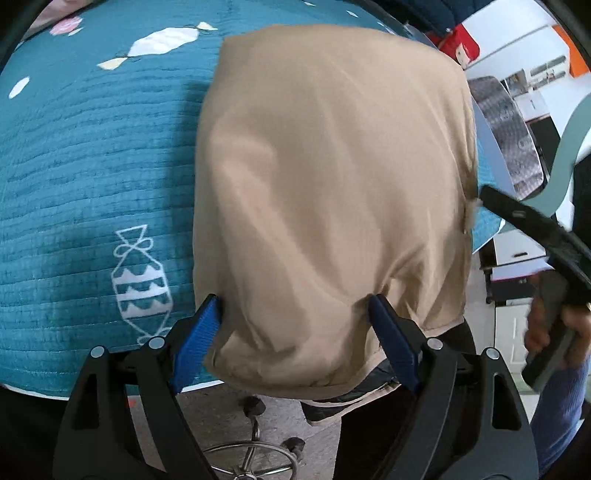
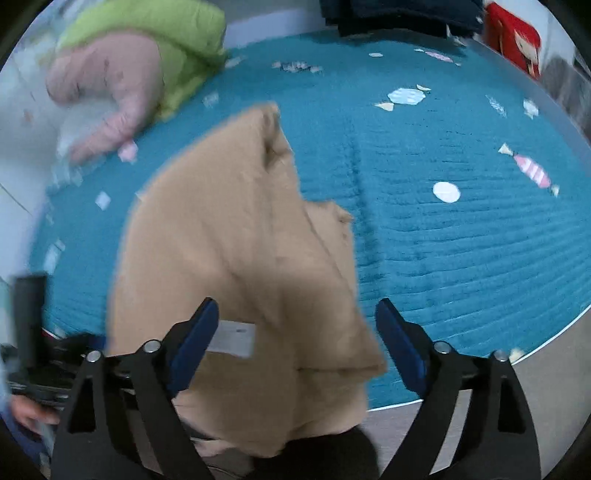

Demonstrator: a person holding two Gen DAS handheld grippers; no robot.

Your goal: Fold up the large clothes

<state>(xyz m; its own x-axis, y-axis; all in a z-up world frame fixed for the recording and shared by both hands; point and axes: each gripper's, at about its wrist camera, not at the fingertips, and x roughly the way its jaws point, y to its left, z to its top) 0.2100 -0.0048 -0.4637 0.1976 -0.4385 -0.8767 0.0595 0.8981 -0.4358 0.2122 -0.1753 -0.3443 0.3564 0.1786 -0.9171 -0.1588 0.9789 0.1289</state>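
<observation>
A large tan garment (image 1: 332,184) lies across the teal quilt (image 1: 74,166), its near end hanging over the front edge. My left gripper (image 1: 295,314) is open, its blue pads either side of the garment's near hem. In the right wrist view the same tan garment (image 2: 240,258) lies bunched and folded over itself, with a white label (image 2: 232,338) at its near end. My right gripper (image 2: 295,317) is open around that end, not closed on it. The right gripper also shows at the right edge of the left wrist view (image 1: 535,229).
A green and pink pile of clothes (image 2: 129,62) lies at the far left of the quilt (image 2: 443,221). A red box (image 2: 513,33) stands at the far right. A swivel chair base (image 1: 255,454) stands on the floor below the table's edge.
</observation>
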